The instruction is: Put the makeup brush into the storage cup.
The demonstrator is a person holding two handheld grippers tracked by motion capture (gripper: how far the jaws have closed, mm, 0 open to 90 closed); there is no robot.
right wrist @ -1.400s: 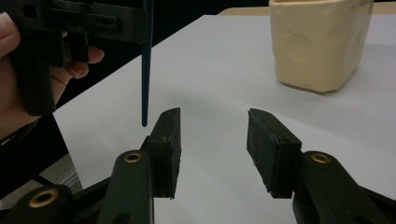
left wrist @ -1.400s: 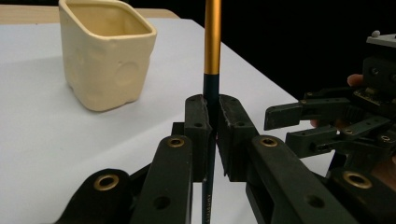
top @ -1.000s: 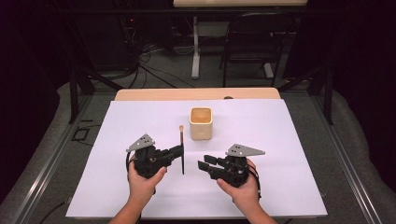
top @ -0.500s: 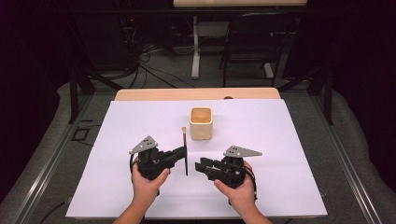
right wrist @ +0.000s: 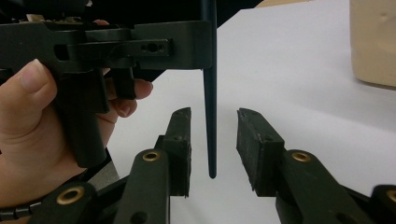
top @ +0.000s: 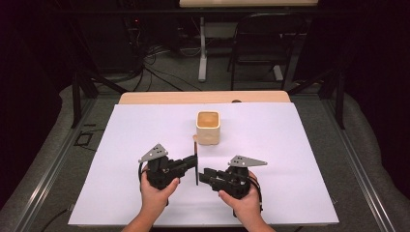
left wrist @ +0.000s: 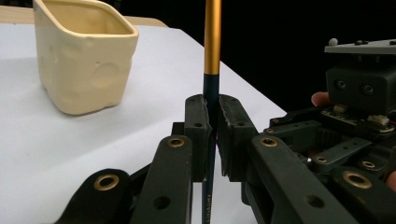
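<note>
While the left gripper pinches a dark pencil tight between its jaws, the right gripper has just been closing, its jaws spread on either side of the pencil's tip without touching. From above, both meet near a cream cup on the white bench; the left gripper view reveals the pencil's orange upper part.

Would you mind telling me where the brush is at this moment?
In the high view the brush is clamped in the left gripper, just in front of the cream cup; its dark tip hangs between the right gripper's open jaws.
</note>
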